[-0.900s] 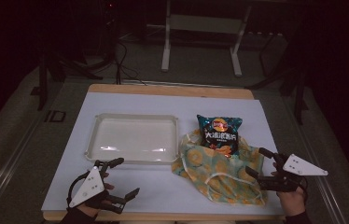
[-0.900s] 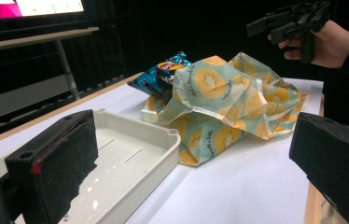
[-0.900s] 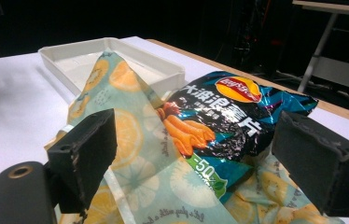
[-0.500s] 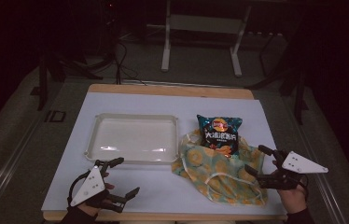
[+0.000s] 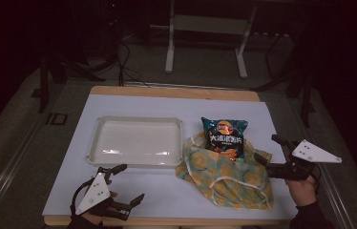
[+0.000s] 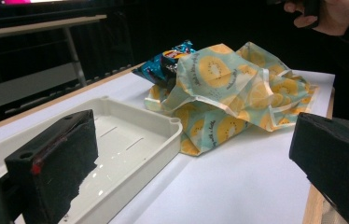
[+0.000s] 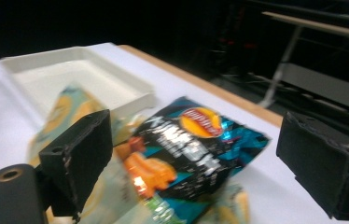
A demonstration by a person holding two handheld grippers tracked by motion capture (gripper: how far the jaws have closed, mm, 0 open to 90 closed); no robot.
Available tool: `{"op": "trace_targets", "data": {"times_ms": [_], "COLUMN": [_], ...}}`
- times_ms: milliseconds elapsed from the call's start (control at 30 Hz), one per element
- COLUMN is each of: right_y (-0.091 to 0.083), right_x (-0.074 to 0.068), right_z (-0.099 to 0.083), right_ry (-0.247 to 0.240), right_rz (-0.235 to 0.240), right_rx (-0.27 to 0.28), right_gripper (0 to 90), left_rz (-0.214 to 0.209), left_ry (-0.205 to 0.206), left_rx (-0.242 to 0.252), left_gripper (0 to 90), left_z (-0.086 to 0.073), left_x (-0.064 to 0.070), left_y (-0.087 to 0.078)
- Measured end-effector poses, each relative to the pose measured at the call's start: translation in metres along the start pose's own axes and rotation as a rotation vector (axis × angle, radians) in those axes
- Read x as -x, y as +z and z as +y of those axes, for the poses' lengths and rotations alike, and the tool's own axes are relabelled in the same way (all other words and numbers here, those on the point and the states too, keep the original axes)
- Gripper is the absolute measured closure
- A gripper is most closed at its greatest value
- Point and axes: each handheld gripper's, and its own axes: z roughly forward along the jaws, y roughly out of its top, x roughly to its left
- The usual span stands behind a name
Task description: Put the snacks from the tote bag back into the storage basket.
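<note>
I am holding my right claw (image 5: 268, 151) at the right edge of the table (image 5: 133, 102), its jaws spread wide and pinching nothing, aimed across at the chip bag (image 5: 224, 138). In the right gripper view the chip bag (image 7: 186, 154) is sitting between the two black jaws but farther off, so I judge I am lining up for a grasp rather than making one. The bag is lying partly on top of the kiwi-print cloth bag (image 5: 224, 176), its lower end tucked into the cloth's crumpled opening, which is probably why I am approaching from the side and not from above. My left claw (image 5: 124, 187) is waiting near the front edge of the table, also spread and empty, just in front of the white tray (image 5: 98, 143). In the left gripper view the tray (image 6: 130, 158) is lying just beside the cloth bag (image 6: 228, 93), nearly touching it. I am guessing the left claw is parked there to pin the cloth if the chip bag drags it along.
</note>
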Motion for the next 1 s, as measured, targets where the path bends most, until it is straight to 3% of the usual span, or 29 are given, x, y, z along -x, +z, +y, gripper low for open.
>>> {"op": "trace_targets", "data": {"times_ms": [100, 133, 233, 367, 400, 567, 767, 900, 1000], "right_y": [0.005, 0.006, 0.012, 0.025, 0.028, 0.046, 0.065, 0.07, 0.081], "right_x": [0.003, 0.004, 0.008, 0.015, 0.017, 0.026, 0.04, 0.045, 0.056], "right_z": [0.007, 0.008, 0.012, 0.014, 0.014, 0.015, 0.015, 0.014, 0.013], "right_ry": [0.0, 0.009, 0.02, 0.021, 0.023, 0.039, 0.073, 0.073, 0.08], "right_rz": [-0.043, -0.029, -0.052, -0.092, -0.076, -0.104, -0.099, -0.111, -0.123], "right_rx": [0.002, 0.003, 0.004, -0.034, -0.046, -0.095, -0.121, -0.127, -0.141], "right_gripper": [10.5, 10.5, 10.5, 10.5, 10.5, 10.5, 10.6, 10.9, 12.9], "left_rz": [0.006, 0.006, 0.009, 0.014, 0.013, 0.02, 0.021, 0.019, 0.019], "left_ry": [0.0, -0.003, -0.011, -0.008, -0.002, 0.005, 0.011, 0.017, 0.02], "left_rx": [-0.012, -0.013, -0.014, -0.018, -0.024, -0.028, -0.033, -0.037, -0.039], "left_gripper": [1.5, 1.5, 1.6, 1.5, 1.5, 1.6, 1.5, 1.5, 1.5], "left_z": [-0.001, -0.001, -0.003, -0.003, -0.004, -0.004, -0.005, -0.005, -0.005], "left_x": [0.001, 0.002, 0.002, 0.002, 0.002, 0.002, 0.002, 0.003, 0.003], "left_y": [0.001, 0.001, 0.001, 0.003, 0.003, 0.004, 0.006, 0.006, 0.007]}}
